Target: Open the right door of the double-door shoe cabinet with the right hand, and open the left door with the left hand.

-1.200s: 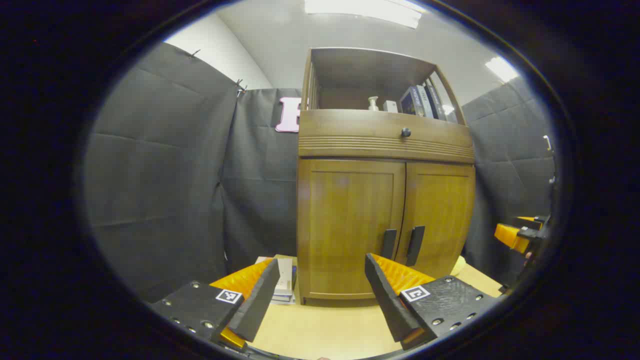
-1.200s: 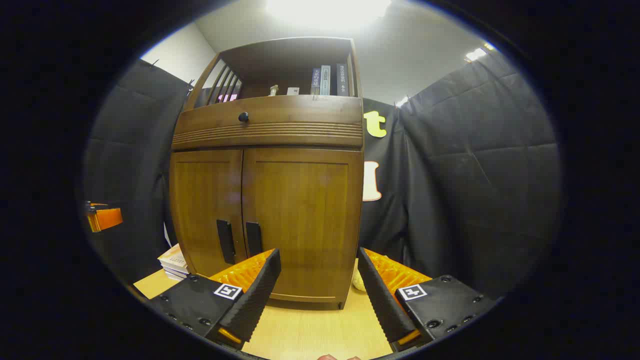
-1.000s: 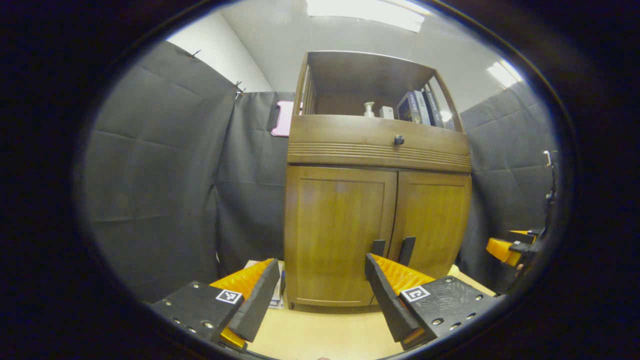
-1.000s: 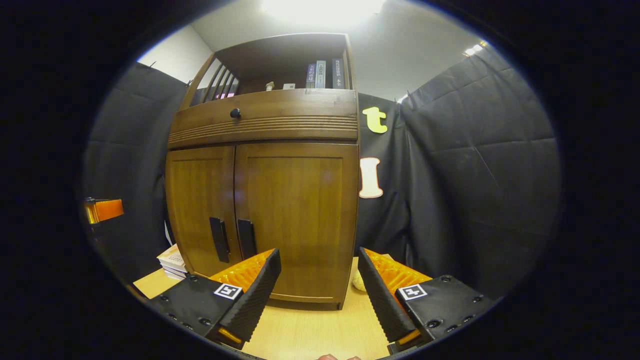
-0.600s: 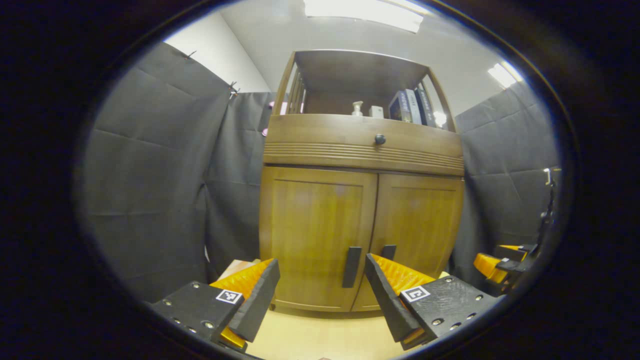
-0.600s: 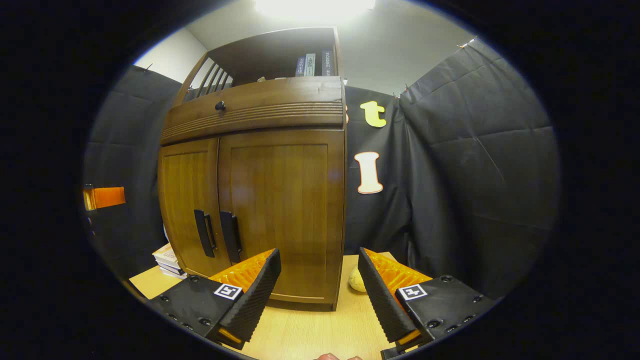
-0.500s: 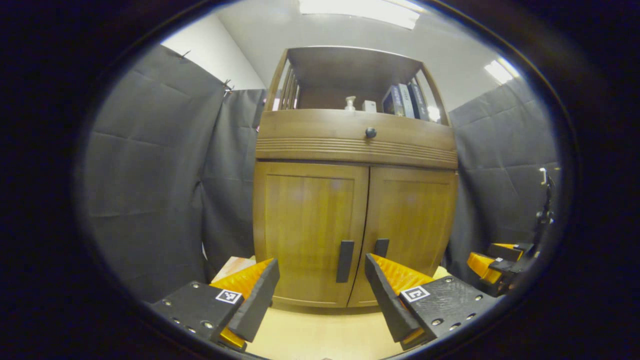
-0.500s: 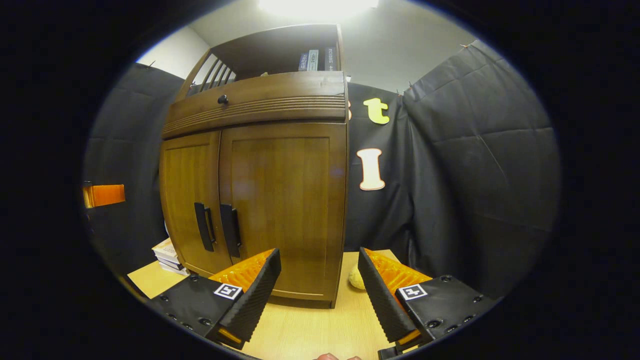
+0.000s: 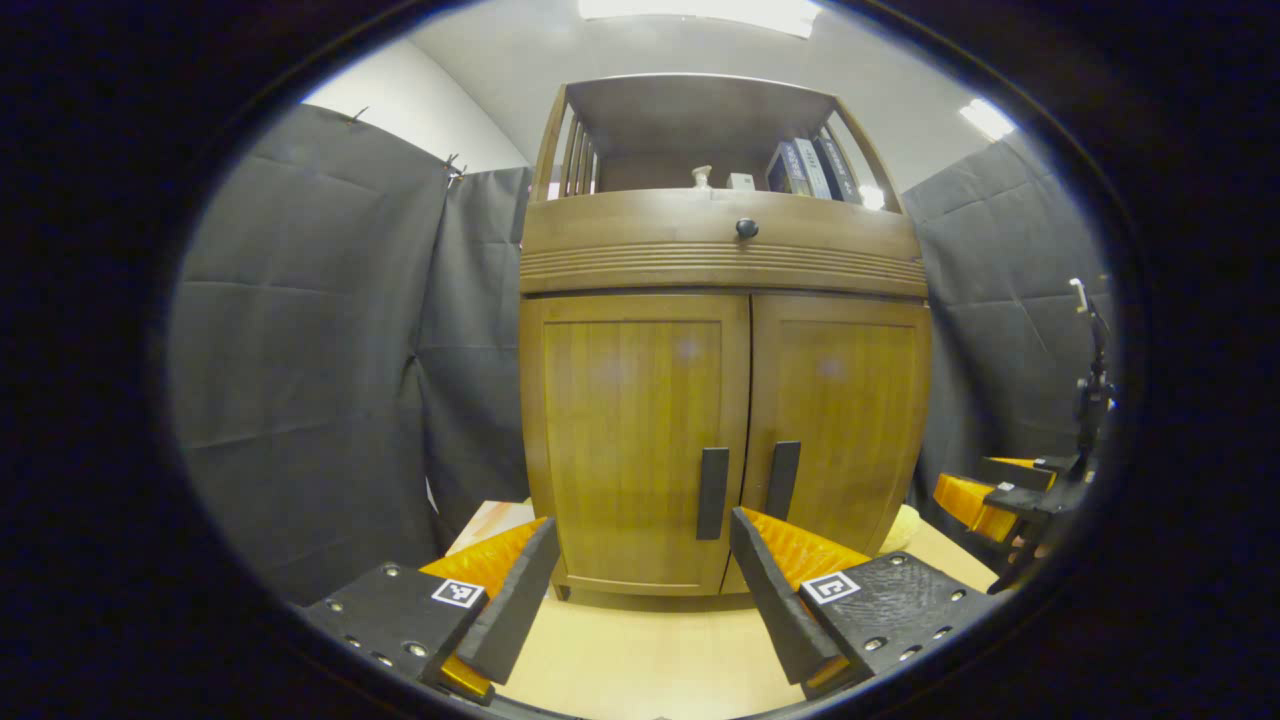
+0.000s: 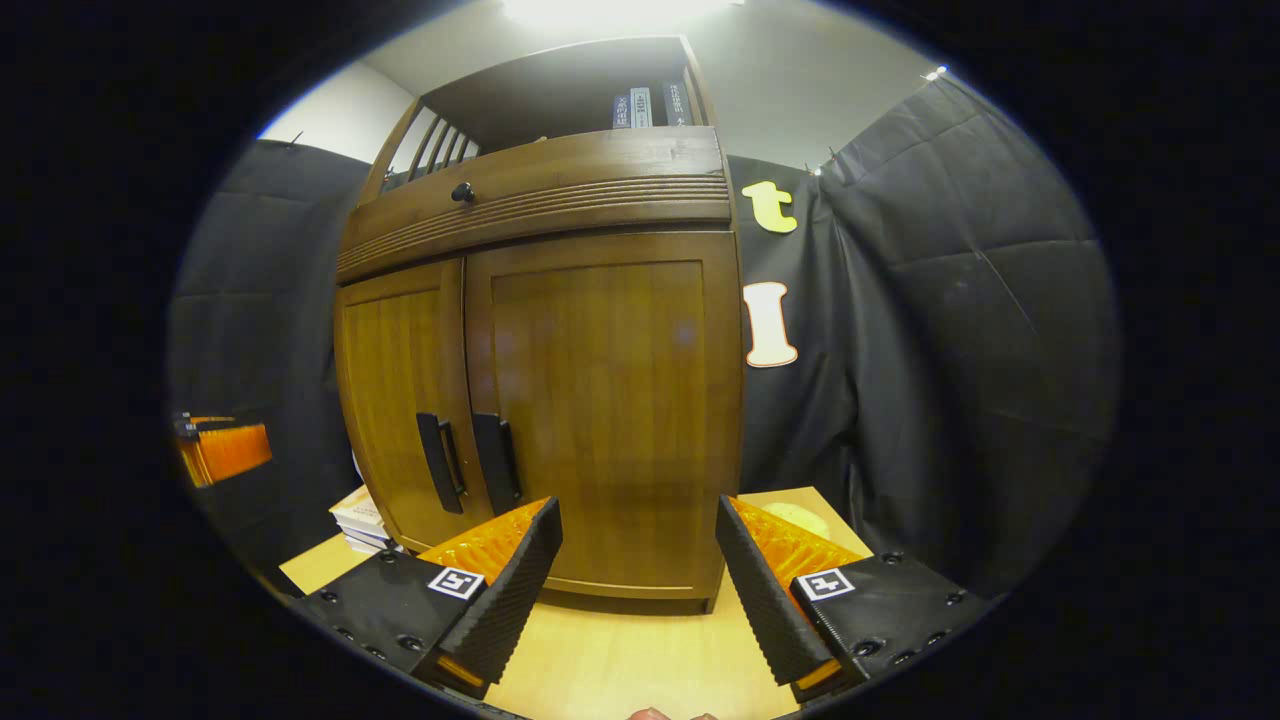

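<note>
Left gripper view: the left claw (image 9: 640,555) hangs with its jaws wide apart and nothing between them, low over the tabletop (image 9: 650,660) in front of the shoe cabinet (image 9: 725,400). Both doors are closed. The left door (image 9: 635,440) stands straight ahead, and its handle (image 9: 712,479) sits just above and between the fingertips, nearer the right-hand one, with the right door's handle (image 9: 782,480) close beside it across the centre seam. That closeness is the risk as I judge it — a claw drifting a little to the right could close on the wrong handle, or straddle both and jam the doors against each other. The right claw (image 9: 985,495) shows at the far right edge, off the cabinet's corner and apart from it.

Right gripper view: the right claw (image 10: 638,560) is likewise spread open and empty. It faces the right door (image 10: 600,400) off-centre — the door's handle (image 10: 497,463) lies up and to the left of the left fingertip, not between the jaws, so the claw must shift left before it can grip. Going in from this slant, a finger could skid off the narrow bar, or catch the left door's handle (image 10: 440,463) next to it. A stack of books (image 10: 362,520) lies on the tabletop by the cabinet's left side, where the left door may sweep.
</note>
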The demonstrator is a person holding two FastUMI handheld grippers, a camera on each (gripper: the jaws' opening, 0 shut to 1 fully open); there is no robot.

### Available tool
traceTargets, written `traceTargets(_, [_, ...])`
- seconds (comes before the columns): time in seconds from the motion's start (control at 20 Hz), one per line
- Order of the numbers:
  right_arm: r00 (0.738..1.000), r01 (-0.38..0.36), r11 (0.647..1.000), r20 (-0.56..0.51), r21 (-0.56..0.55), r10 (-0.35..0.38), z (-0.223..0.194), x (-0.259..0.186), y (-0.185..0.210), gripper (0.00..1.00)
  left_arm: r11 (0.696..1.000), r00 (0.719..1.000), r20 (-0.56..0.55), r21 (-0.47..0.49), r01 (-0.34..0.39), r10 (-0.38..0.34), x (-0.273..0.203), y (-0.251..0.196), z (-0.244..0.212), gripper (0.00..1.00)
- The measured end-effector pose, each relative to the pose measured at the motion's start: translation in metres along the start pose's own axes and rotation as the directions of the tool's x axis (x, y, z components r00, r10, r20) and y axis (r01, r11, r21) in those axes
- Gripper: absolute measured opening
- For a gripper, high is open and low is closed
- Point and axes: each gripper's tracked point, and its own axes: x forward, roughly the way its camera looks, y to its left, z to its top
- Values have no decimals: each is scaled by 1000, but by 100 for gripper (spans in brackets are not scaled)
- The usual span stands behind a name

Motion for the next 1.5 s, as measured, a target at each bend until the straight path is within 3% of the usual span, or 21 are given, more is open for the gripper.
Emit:
traceTargets(0.15, [1000,0,1000,31,-6,0,16,13,20,98,1000,1000,11,-3,-6,6,4,20,-1,100])
traceTargets(0.9, [997,-66,998,46,-3,66,12,85,117,96,998,1000,6,-55,22,-22,19,78,-48,100])
traceTargets(1.25, [998,-6,1000,-65,0,6,-16,126,124,96,993,999,0,-115,33,-33,31,94,-61,100])
traceTargets(1.5, [996,7,1000,-88,-3,-7,-17,145,127,96,988,1000,-26,-153,10,-14,38,109,-76,100])
